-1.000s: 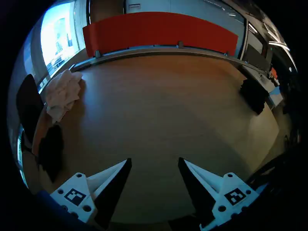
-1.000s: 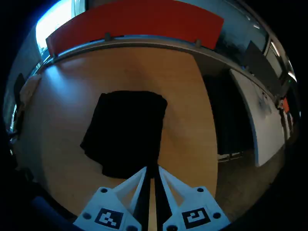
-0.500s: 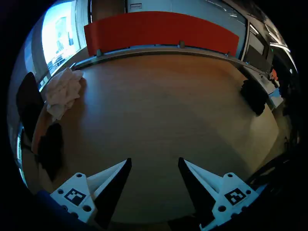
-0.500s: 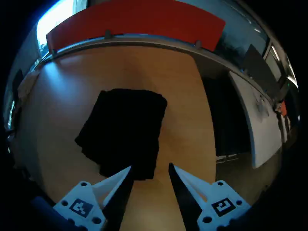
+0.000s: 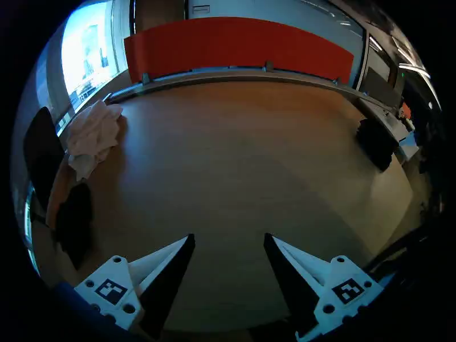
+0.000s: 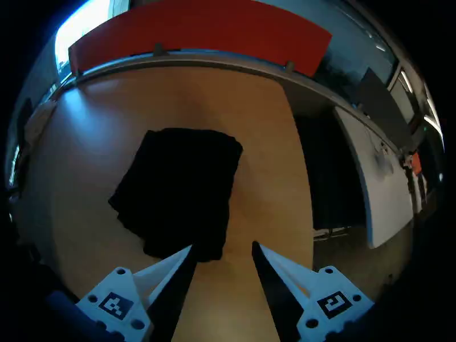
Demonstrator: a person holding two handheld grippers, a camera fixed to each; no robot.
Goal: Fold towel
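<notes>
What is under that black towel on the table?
The black towel lies on the wooden table, whose surface shows around its edges. Anything directly beneath the towel is hidden by the cloth.

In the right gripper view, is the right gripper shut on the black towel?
No, the right gripper has its fingers wide apart, and the black towel lies flat on the table.

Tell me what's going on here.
A person holds a gripper in each hand over a wooden table. The right gripper is open, gripping nothing; a dark towel lies flat just ahead of it, apparently folded. The left gripper is open over bare wood, with a crumpled light towel far off.
</notes>
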